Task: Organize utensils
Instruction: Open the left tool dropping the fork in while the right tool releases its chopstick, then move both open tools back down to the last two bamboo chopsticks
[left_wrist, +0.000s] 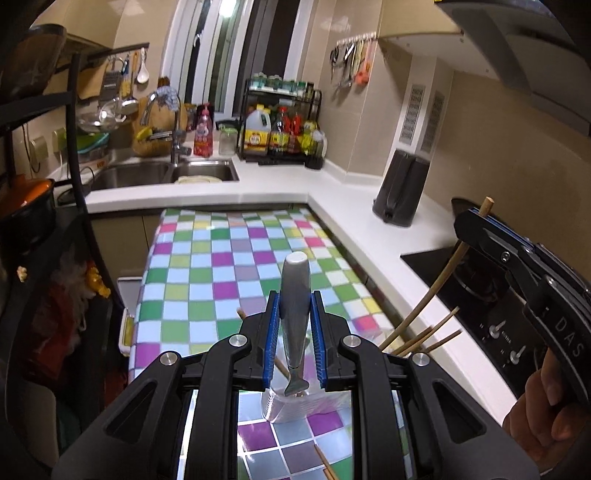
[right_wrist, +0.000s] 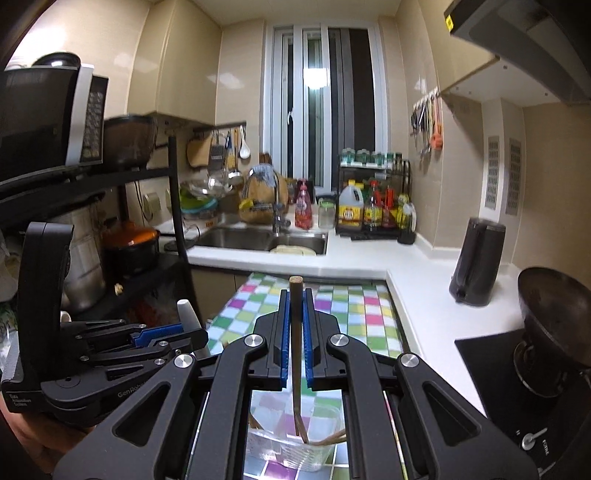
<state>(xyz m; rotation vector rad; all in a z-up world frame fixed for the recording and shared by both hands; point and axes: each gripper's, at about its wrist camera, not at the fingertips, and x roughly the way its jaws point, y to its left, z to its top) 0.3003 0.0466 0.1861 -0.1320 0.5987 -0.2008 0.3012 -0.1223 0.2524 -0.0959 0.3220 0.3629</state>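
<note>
Above the clear container (right_wrist: 295, 439), we hold a spoon (left_wrist: 294, 295) in the left gripper (left_wrist: 294, 332) and a chopstick (right_wrist: 295, 332) in the right gripper (right_wrist: 295, 339); next, we judge, lower both in.

Chopsticks (right_wrist: 332, 437) in container (right_wrist: 317, 443) on table (left_wrist: 221, 258), sink (left_wrist: 147, 173) behind.

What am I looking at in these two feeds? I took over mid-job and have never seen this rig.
No robot arm here: a person carries a handheld claw in each hand, with a camera on each looking along its fingers. The left view shows the left claw shut on a grey-handled utensil. The right view shows the right claw shut on a wooden chopstick, its lower end in a clear plastic container holding more chopsticks. All of this is above a checkered cloth beside the white counter.
</note>
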